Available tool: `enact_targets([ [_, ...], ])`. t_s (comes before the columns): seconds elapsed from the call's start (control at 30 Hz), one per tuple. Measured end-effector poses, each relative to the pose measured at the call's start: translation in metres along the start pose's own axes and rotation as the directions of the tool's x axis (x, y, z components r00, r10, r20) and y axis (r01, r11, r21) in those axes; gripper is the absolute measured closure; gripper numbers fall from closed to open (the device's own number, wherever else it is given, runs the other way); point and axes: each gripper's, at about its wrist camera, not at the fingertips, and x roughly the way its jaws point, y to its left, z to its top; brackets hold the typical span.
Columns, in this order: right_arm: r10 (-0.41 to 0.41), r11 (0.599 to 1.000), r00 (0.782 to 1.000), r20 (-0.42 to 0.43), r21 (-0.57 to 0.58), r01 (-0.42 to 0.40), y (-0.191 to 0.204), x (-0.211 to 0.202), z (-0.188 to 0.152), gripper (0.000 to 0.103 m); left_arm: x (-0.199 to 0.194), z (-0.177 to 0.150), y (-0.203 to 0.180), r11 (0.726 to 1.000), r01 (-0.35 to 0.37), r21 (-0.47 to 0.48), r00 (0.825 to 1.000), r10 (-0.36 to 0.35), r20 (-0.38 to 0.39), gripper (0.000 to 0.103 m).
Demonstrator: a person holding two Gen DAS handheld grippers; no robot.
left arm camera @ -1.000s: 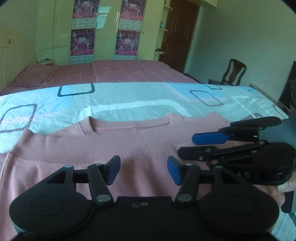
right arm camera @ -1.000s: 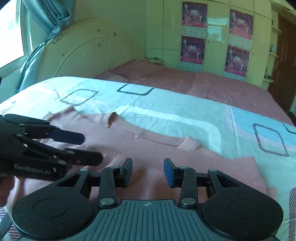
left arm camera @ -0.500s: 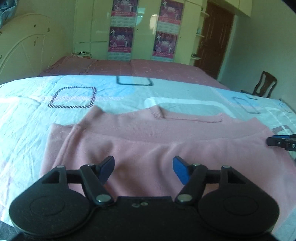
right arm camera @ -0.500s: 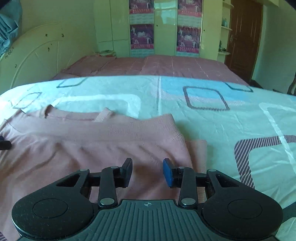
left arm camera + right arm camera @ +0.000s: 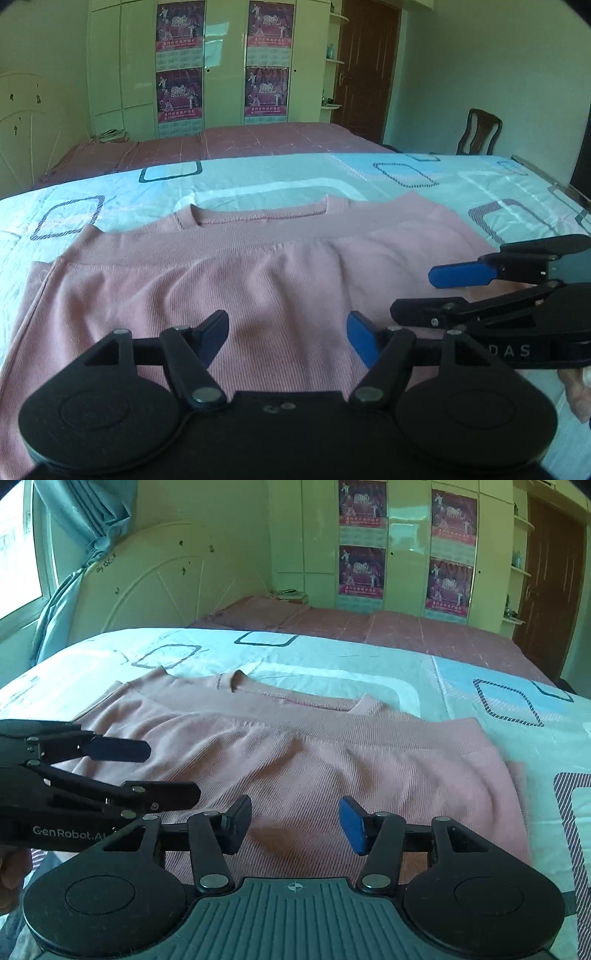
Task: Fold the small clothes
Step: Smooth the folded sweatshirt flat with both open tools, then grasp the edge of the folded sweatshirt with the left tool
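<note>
Sweater half folded on the bed: risks with both tongs empty

Left wrist view. Pink sweater lies flat on the patterned bedsheet, neckline away from the camera, lower part apparently doubled up over the chest. Left tongs hover above the near cloth, jaws opening, nothing between them. Right tongs reach in from the right, also with no cloth between the blades. Risk: a pinch at this spot may catch only the top layer, so the fold would peel apart when lifted.

Right wrist view. Sweater fills the middle; its right edge shows a stepped, uneven layer near the sheet. Right tongs are opening, empty, over the near hem. Left tongs sit just beside them on the left, well apart at the tips, empty. Risks: the two tools are close and could knock together on the next reach; a grab with unequal depth either side would skew the fold; dragging could ruck the thin sheet.
</note>
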Motion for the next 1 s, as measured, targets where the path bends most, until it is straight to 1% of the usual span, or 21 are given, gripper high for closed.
enact_targets([
  [0.03, -0.011, 1.000, 0.999, -0.033, -0.007, 0.011, 0.002, 0.006, -0.007, 0.051, 0.006, -0.005, 0.000, 1.000, -0.003, -0.006, 0.999, 0.003, -0.035, 0.031],
  [0.1, -0.016, 1.000, 1.000, -0.018, -0.019, 0.016, 0.003, 0.008, -0.015, 0.051, 0.007, -0.011, -0.003, 0.999, -0.021, 0.027, 0.999, 0.022, -0.027, 0.030],
  [0.13, -0.017, 1.000, 1.000, -0.024, -0.013, 0.016, 0.003, 0.006, -0.013, 0.051, 0.005, -0.009, -0.003, 0.999, -0.025, 0.028, 0.999, 0.026, -0.034, 0.031],
  [0.2, -0.012, 1.000, 1.000, 0.005, 0.003, 0.012, -0.001, -0.009, -0.007, 0.051, -0.008, -0.006, 0.000, 1.000, -0.023, 0.020, 1.000, 0.023, -0.003, 0.032],
  [0.23, -0.028, 1.000, 0.999, 0.020, -0.005, 0.028, -0.004, -0.017, -0.008, 0.051, -0.013, -0.008, 0.003, 0.999, -0.038, 0.018, 0.999, 0.037, 0.009, 0.032],
  [0.3, -0.068, 0.998, 0.998, 0.000, -0.010, 0.068, -0.016, -0.024, -0.015, 0.051, -0.020, -0.016, 0.018, 0.997, -0.080, 0.001, 0.997, 0.080, 0.000, 0.033],
  [0.37, -0.115, 0.993, 0.993, -0.020, 0.027, 0.116, -0.039, -0.037, -0.030, 0.051, -0.034, -0.028, 0.039, 0.993, -0.110, -0.044, 0.994, 0.111, 0.000, 0.034],
  [0.43, -0.176, 0.982, 0.982, -0.072, 0.063, 0.180, -0.063, -0.048, -0.050, 0.051, -0.047, -0.045, 0.058, 0.982, -0.183, -0.047, 0.983, 0.182, -0.010, 0.033],
  [0.47, -0.199, 0.976, 0.976, -0.087, 0.078, 0.206, -0.074, -0.053, -0.060, 0.051, -0.053, -0.055, 0.070, 0.972, -0.228, -0.051, 0.974, 0.227, -0.025, 0.032],
  [0.5, -0.200, 0.972, 0.976, -0.087, 0.106, 0.209, -0.084, -0.060, -0.071, 0.051, -0.059, -0.062, 0.081, 0.968, -0.240, -0.078, 0.971, 0.238, -0.025, 0.032],
  [0.53, -0.192, 0.971, 0.978, -0.076, 0.131, 0.201, -0.090, -0.066, -0.077, 0.053, -0.065, -0.067, 0.090, 0.966, -0.235, -0.103, 0.972, 0.235, -0.017, 0.032],
  [0.63, -0.225, 0.966, 0.971, -0.081, 0.111, 0.233, -0.081, -0.074, -0.074, 0.053, -0.074, -0.064, 0.094, 0.960, -0.260, -0.108, 0.966, 0.257, -0.036, 0.033],
  [0.67, -0.221, 0.967, 0.973, -0.064, 0.112, 0.227, -0.074, -0.077, -0.070, 0.054, -0.076, -0.061, 0.090, 0.958, -0.264, -0.112, 0.965, 0.262, -0.036, 0.036],
  [0.77, -0.156, 0.981, 0.988, 0.000, 0.118, 0.154, -0.048, -0.082, -0.056, 0.054, -0.080, -0.049, 0.069, 0.969, -0.225, -0.097, 0.974, 0.227, 0.006, 0.034],
  [0.83, -0.102, 0.992, 0.994, 0.024, 0.082, 0.100, -0.021, -0.075, -0.048, 0.056, -0.075, -0.046, 0.054, 0.979, -0.180, -0.099, 0.983, 0.182, 0.007, 0.034],
  [0.87, -0.076, 0.995, 0.997, 0.023, 0.068, 0.074, -0.011, -0.070, -0.045, 0.058, -0.072, -0.047, 0.045, 0.983, -0.150, -0.108, 0.989, 0.151, 0.005, 0.034],
  [0.9, -0.058, 0.997, 0.998, 0.016, 0.056, 0.057, -0.001, -0.064, -0.044, 0.065, -0.069, -0.047, 0.035, 0.987, -0.127, -0.100, 0.992, 0.128, 0.002, 0.034],
  [0.93, -0.044, 0.998, 0.999, 0.010, 0.052, 0.043, 0.007, -0.058, -0.045, 0.068, -0.065, -0.048, 0.026, 0.989, -0.116, -0.089, 0.993, 0.116, -0.003, 0.034],
  [0.97, -0.026, 0.998, 1.000, -0.002, 0.052, 0.026, 0.014, -0.051, -0.046, 0.069, -0.061, -0.049, 0.016, 0.992, -0.103, -0.078, 0.995, 0.103, -0.006, 0.034],
  [1.0, -0.016, 0.999, 1.000, -0.020, 0.049, 0.017, 0.021, -0.044, -0.048, 0.071, -0.055, -0.050, 0.008, 0.992, -0.104, -0.070, 0.994, 0.103, -0.028, 0.034],
])
